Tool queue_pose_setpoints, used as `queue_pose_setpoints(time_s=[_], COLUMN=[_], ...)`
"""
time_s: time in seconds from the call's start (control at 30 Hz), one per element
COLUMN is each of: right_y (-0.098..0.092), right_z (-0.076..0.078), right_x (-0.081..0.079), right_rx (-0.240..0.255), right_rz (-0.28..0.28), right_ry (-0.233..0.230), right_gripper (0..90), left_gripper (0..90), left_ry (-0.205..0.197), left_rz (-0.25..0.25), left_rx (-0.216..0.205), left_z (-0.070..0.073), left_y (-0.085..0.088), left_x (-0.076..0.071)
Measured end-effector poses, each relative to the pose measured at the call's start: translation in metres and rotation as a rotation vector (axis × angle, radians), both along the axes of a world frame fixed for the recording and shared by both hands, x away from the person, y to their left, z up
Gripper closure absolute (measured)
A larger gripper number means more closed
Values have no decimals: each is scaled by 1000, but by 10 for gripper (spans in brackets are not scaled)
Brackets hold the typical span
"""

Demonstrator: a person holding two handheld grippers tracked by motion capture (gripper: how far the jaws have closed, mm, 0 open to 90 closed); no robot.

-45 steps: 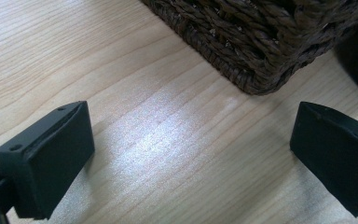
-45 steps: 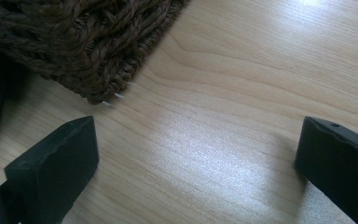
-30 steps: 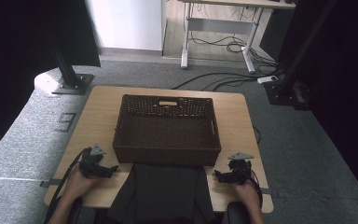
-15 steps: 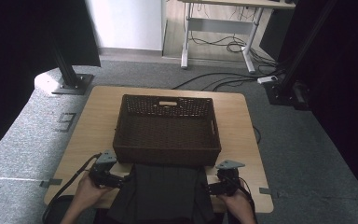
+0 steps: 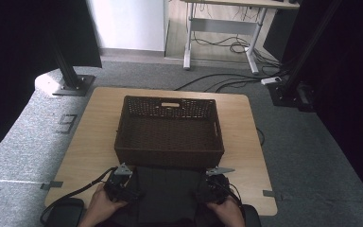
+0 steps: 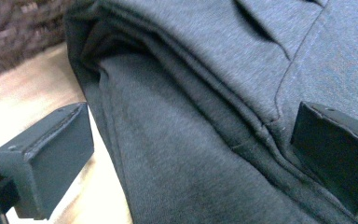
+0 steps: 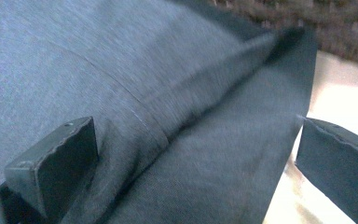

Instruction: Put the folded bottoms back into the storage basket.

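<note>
A folded dark grey garment (image 5: pixel 168 189) lies at the table's near edge, just in front of a dark brown wicker basket (image 5: pixel 170 158) with nothing in it. My left gripper (image 5: pixel 133 193) sits at the garment's left side and my right gripper (image 5: pixel 202 194) at its right side. In the left gripper view the left gripper (image 6: pixel 191 140) is open, its jaws straddling the stacked folds of the garment (image 6: pixel 200 84). In the right gripper view the right gripper (image 7: pixel 196 154) is open too, with the garment's (image 7: pixel 121 60) edge between its jaws.
The basket stands mid-table on the wooden table (image 5: pixel 94 137), with bare wood to its left, right and behind. A cable (image 5: pixel 82 189) trails off the table's front left towards a black pad (image 5: pixel 64 213). Black stand bases (image 5: pixel 73 85) rest on the carpet.
Both hands have come in from the table's front corners to the garment's two sides. The open jaws now sit around the garment's edges.
</note>
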State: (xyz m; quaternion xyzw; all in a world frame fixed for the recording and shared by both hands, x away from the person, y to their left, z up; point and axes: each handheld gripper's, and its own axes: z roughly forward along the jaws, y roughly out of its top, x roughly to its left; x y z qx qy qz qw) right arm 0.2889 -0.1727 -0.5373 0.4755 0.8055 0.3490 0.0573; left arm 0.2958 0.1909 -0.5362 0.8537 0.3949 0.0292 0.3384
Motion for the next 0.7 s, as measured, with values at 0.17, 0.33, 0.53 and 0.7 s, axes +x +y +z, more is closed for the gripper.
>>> queue_pose_setpoints(time_s=[0.17, 0.33, 0.53, 0.7], right_y=[1, 12, 18, 15], right_z=[-3, -1, 2, -2], right_x=[-1, -1, 5, 14], right_rx=[-3, 21, 78, 183], right_rz=[-5, 86, 146, 188], right_ry=[9, 30, 80, 148], right_gripper=[0, 99, 314, 368], left_gripper=[0, 60, 247, 341], left_ry=[3, 18, 72, 77], left_rz=[5, -15, -73, -95], left_rx=[-15, -53, -117, -118], left_z=[-1, -1, 1, 1], left_y=[1, -1, -3, -10], left_x=[0, -1, 1, 2])
